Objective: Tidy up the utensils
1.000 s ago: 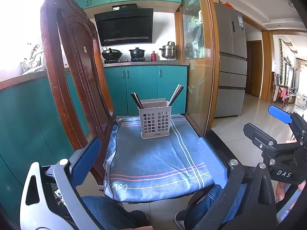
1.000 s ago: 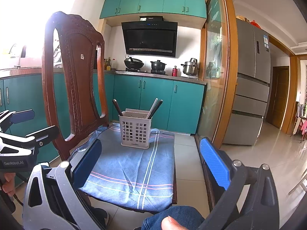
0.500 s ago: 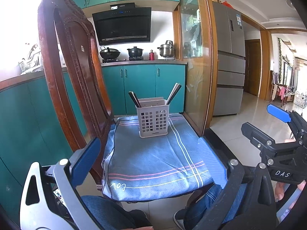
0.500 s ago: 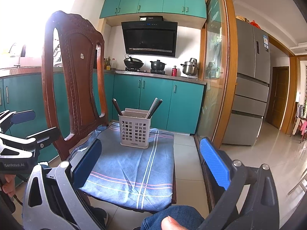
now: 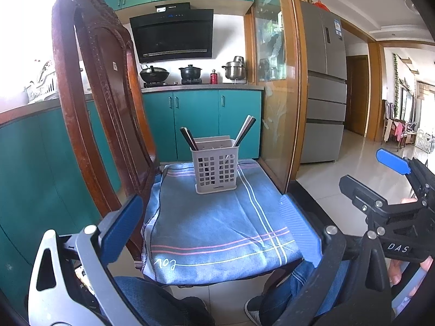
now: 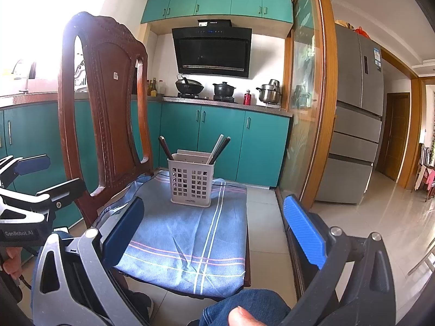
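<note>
Plainly "DAS" on R gripper [image 5: 380, 171], "GenRobot.AI" on L gripper [image 6: 40, 174], both w/ fingers apart, empty.

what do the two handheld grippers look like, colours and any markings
Both grippers have blue ribbed pads on dark fingers. The left gripper has a pale grey frame labelled "GenRobot.AI"; the right gripper shows a black body lettered "DAS". Bare hands hold them, jeans below.
</note>
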Demonstrator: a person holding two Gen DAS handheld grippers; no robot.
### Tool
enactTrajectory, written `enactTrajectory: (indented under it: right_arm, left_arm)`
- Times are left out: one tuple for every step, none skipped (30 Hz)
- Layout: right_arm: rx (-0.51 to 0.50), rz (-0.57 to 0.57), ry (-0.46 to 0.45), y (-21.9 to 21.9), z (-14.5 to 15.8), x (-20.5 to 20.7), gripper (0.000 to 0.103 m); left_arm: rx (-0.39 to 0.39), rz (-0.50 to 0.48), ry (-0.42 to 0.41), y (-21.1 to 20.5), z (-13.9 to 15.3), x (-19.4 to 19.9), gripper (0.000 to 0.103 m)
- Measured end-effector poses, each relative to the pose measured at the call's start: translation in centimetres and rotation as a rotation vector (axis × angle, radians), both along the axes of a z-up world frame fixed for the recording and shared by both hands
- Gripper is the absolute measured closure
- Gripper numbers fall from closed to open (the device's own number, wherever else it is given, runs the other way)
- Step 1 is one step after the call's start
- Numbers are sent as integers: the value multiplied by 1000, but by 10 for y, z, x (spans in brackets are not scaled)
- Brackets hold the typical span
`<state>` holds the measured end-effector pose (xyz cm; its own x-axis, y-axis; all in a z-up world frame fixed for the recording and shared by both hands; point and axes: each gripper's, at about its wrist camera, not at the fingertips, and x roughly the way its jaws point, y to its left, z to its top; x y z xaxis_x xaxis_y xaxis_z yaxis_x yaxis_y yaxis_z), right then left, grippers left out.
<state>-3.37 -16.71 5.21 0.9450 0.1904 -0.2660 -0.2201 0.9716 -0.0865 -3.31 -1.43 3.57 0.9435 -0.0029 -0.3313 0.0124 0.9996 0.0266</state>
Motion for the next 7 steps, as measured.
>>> enactTrajectory:
  right_arm:
    - [0,1,2,-1,0,0,3]
    - [0,2,4,-2,0,1,3]
    - [0,2,6,-2,-1,2,3]
    - [0,2,9,-3,-1,2,3]
    - [0,2,12,-3,-2,3,3]
    - [0,2,14,-4,-1,4,3]
    - [-1,2,18,-4,-2,5,3]
  left_arm:
    - [1,0,3,-1,-1,0,3]
    - [1,-1,6,-1,-2,1,3]
    - [0,-2,10,-1,-3,2,3]
    - [-1,-2,15,0,-3,3,3]
    - [-3,-1,18,0,-4,4,3]
    - [-5,0,23,0,-5,5,3]
    - [-6,1,30,1,-6,7,3]
